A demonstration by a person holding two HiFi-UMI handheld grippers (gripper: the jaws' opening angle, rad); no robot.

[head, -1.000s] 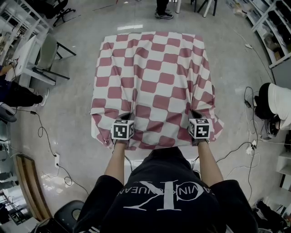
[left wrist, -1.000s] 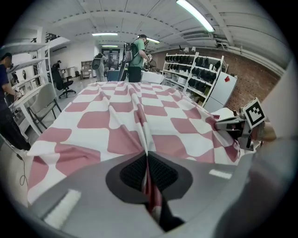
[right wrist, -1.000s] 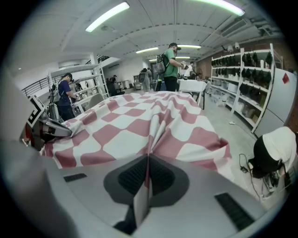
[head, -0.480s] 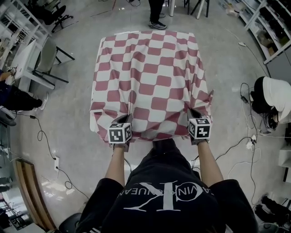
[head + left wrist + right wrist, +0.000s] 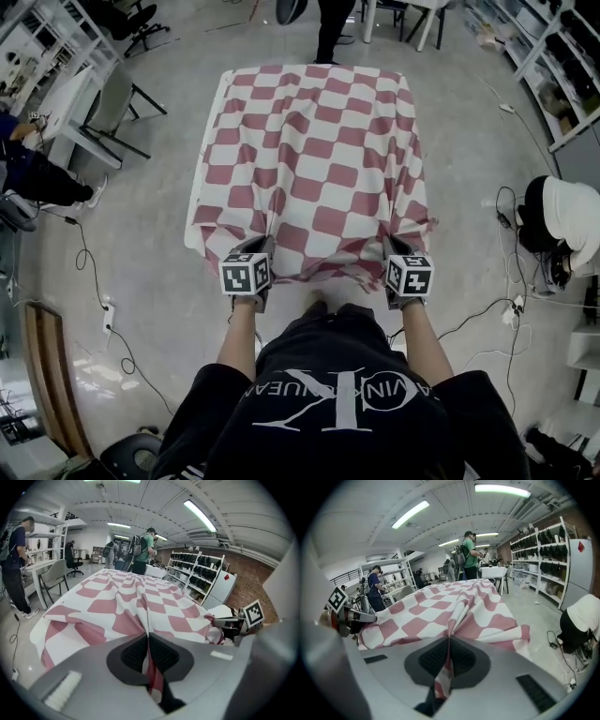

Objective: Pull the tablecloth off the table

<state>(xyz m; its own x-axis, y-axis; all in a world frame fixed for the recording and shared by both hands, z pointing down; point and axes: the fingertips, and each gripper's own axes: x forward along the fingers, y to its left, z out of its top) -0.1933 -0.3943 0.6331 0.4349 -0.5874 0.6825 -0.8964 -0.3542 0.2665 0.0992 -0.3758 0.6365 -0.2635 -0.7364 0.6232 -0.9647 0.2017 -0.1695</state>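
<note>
Both claws were clamped on the cloth (image 5: 314, 159). The left gripper view showed the left gripper's (image 5: 148, 644) jaws together with a pinch of red-and-white fabric running between them; the right gripper view showed the same at the right gripper (image 5: 449, 651).

In the head view the cloth filled the upper middle of the frame, spread over the table and covering it from the far edge to the near one; the tabletop itself was hidden. The left gripper (image 5: 265, 246) and right gripper (image 5: 394, 246) held the near hem at lower centre, well apart, one toward each near corner.

A second before, the near hem hung in loose flaps spilling out to lower left and lower right; now those flaps were gathered in, the hem was drawn up into a tighter line between the two claws, and a sharp ridge ran up the cloth from each clamp; the grip had not altered over that second. The far edge sat at much the same place at the top of the frame, near a bystander's legs (image 5: 330, 23).

I judged that the slack had been taken up and the pull only begun; the cloth had barely slid, so nearly all the task remained; a steady backward draw with both claws together seemed the next need.
</note>
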